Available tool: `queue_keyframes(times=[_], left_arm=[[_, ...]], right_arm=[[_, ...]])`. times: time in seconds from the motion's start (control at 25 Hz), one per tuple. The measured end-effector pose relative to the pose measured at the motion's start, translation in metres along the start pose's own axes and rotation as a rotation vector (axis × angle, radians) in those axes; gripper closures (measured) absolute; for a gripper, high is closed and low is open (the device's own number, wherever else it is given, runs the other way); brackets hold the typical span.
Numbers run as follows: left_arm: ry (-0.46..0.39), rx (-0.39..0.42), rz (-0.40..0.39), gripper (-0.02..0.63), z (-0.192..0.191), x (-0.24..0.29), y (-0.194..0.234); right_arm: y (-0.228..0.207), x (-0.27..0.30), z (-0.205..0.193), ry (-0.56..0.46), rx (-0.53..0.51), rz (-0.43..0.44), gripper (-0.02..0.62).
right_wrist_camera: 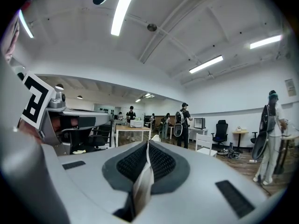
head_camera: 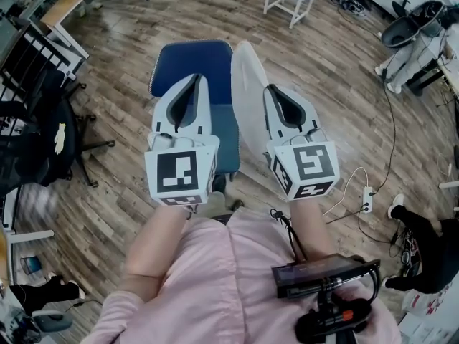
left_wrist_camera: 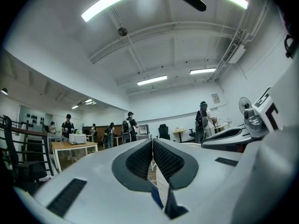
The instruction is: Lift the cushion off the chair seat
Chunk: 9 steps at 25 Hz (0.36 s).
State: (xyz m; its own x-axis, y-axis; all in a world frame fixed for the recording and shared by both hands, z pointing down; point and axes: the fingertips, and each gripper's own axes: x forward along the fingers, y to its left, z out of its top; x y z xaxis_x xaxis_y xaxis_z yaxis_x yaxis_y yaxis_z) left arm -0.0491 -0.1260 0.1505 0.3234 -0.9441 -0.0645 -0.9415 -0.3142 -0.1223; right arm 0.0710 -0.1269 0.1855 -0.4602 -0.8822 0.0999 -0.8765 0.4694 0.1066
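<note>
The right gripper (head_camera: pixel 272 89) is pinching the white cushion (head_camera: pixel 246 99) by its edge, holding it upright over the blue chair (head_camera: pixel 188 57). The left gripper (head_camera: pixel 196 79), jaws together and empty, is hovering alongside.

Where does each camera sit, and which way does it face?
Head view: on the person's head, facing steeply down at blue chair, cushion, left gripper, right gripper; forearms, pink shirt show.
Left gripper view: on the left gripper, along its shut jaws into the room; right gripper at right.
Right gripper view: on the right gripper, along jaws clamped on the cushion; left gripper at left.
Gripper views share the standing people.
</note>
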Motion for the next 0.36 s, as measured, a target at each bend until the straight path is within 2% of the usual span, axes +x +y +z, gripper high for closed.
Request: queue_keyframes(times=[0.36], left_arm=[[0.002, 0.01, 0.003, 0.592, 0.0012, 0.0065, -0.0029]], right_arm=[[-0.0056, 0.0031, 0.0019, -0.009, -0.001, 0.002, 0.584]])
